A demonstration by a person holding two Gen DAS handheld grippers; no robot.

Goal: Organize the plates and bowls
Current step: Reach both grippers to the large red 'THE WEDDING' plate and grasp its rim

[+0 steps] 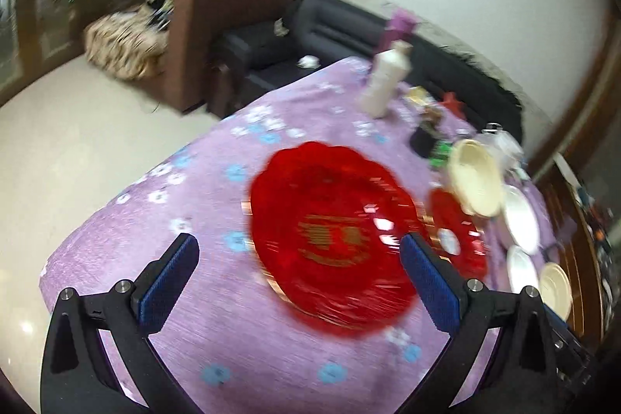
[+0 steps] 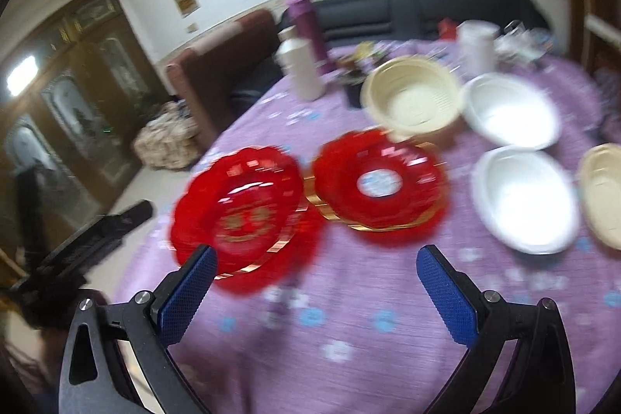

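Big red plate (image 1: 333,239) lies flat on the bench (image 1: 194,297), dead ahead of the left gripper (image 1: 299,270), jaws wide apart and empty. It's round, so no long axis to align. Left is nearer, I'd judge. Right gripper (image 2: 316,282), jaws also spread and empty, faces bare cloth; second red plate (image 2: 378,183) ahead, cream bowl (image 2: 413,101) and white bowls (image 2: 524,196) beyond-right. Purple floral cloth; sofa (image 1: 333,26) behind. Heavy motion blur.
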